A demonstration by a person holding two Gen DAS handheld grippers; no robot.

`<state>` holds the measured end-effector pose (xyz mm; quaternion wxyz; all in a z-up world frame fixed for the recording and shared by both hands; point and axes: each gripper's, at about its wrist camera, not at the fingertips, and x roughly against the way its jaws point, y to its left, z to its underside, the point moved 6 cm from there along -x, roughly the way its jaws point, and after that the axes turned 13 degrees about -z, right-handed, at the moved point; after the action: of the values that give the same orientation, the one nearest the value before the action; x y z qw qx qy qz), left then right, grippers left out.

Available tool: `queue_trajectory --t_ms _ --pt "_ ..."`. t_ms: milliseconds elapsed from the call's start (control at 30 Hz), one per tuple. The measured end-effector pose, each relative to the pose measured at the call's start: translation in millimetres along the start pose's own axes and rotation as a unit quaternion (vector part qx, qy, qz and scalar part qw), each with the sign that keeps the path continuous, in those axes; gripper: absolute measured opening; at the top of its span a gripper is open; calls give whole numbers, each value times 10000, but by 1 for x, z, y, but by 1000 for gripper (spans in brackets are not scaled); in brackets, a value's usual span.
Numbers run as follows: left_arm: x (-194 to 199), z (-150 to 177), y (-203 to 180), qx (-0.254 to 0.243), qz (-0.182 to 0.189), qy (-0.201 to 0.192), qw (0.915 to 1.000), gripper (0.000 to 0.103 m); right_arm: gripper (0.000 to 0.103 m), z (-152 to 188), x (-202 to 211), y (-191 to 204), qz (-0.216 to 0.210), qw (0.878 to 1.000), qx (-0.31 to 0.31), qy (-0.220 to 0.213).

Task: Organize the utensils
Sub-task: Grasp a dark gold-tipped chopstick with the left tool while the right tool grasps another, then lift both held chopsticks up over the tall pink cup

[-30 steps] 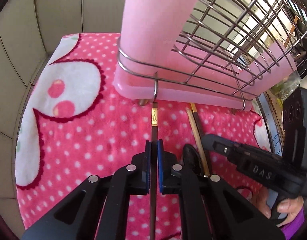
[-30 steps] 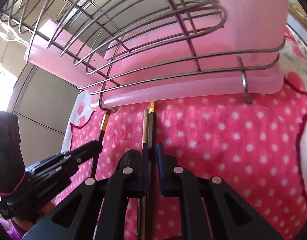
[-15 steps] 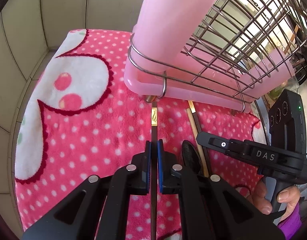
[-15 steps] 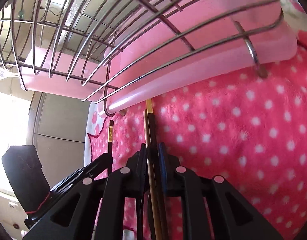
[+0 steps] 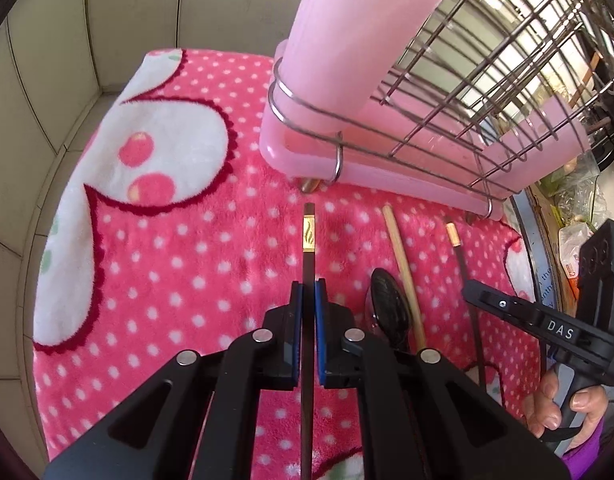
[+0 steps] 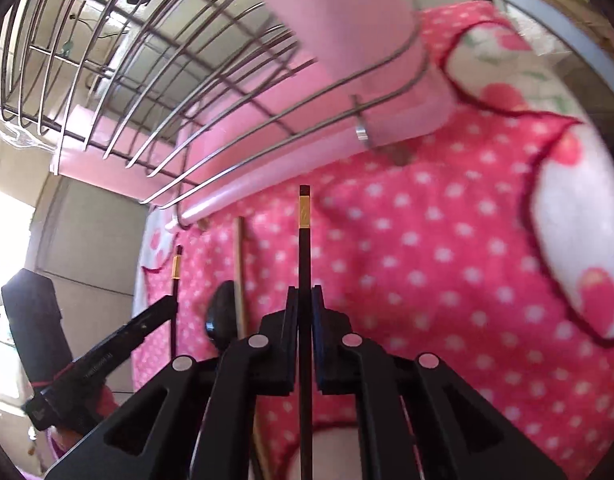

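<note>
Chopsticks in both claws right now: the left claw (image 5: 308, 296) is clenched on a dark chopstick with a gold band (image 5: 308, 240), and the right claw (image 6: 305, 300) has just been closing and is now pinching its own dark chopstick (image 6: 304, 240), a matching gold-banded one. Both sticks point toward the pink caddy (image 5: 359, 40) in the wire dish rack (image 5: 487, 92) at the far edge of the blanket (image 5: 167, 240). A light wooden chopstick (image 5: 403, 268) and a dark spoon (image 5: 389, 304) lie on the blanket between the two claws. My worry: each stick is held at a single narrow spot, so it could pivot or slip if its tip bumps the rack wires, and both claws heading for the same caddy could knock together.
</note>
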<state>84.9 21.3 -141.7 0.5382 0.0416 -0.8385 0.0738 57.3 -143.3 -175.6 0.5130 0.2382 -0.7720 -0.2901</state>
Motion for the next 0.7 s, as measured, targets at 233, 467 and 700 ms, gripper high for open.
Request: queue_trajectory --t_ms 233,467,700 --pt "-12 -4 -1 -283 -90 436 9986 6 22 -9 -8 6 108 9985 300 436" --pt "-20 -17 -5 -613 -167 839 9944 6 26 -28 -20 9 629 9929 713 713" --pt "-28 -29 -11 -509 -224 829 9950 6 7 -23 -28 5 562 9944 744 493"
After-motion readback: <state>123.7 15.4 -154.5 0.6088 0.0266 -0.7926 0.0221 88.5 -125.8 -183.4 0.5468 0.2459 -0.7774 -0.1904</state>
